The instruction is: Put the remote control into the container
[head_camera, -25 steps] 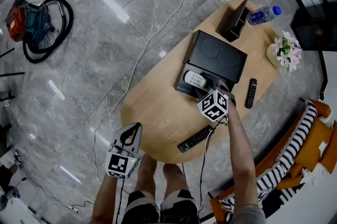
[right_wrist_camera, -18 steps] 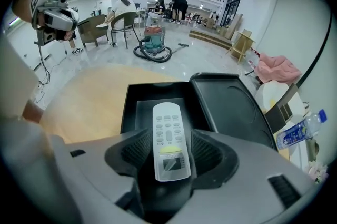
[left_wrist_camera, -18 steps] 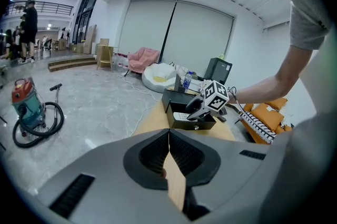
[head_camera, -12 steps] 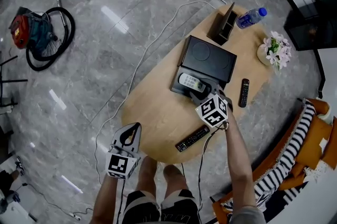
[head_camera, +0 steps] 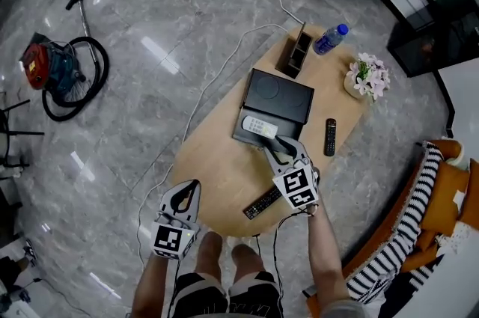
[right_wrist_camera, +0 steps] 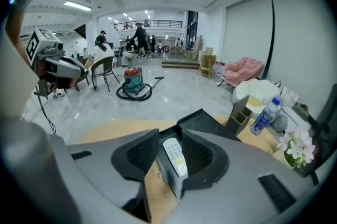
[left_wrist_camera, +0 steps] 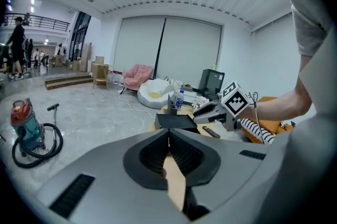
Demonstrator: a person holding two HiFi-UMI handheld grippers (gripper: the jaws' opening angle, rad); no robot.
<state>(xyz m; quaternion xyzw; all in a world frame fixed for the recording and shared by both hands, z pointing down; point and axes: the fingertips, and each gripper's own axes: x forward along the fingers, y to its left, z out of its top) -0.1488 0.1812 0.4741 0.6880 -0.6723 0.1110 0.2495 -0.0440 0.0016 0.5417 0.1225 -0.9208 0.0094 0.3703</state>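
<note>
Grey two-jaw tool, right gripper (head_camera: 275,150): centre of the head view, jaws part open and just now closing, pads pressing on nothing. The white remote control (right_wrist_camera: 175,157) shows between them in the right gripper view but lies below, apart from the pads.

Left gripper (head_camera: 183,193): lower left, off the table's edge over the floor, jaws together, nothing held.

White remote control: lying flat inside the black container (head_camera: 251,142), just above the right jaws in the frame. The container's lid (head_camera: 283,94) lies open on the far side.

Wooden oval table (head_camera: 217,167): also bears a black remote (head_camera: 262,202) just below and left of the right gripper's marker cube, and a second black remote (head_camera: 329,137) to the right of the container.

Step in hand, judged: placing looks done and the release finished.

Next move, judged: draw the right gripper clear without clipping the container's near wall. If another remote is wanted, reopen the jaws and come down across the nearer black remote's narrow width.
</note>
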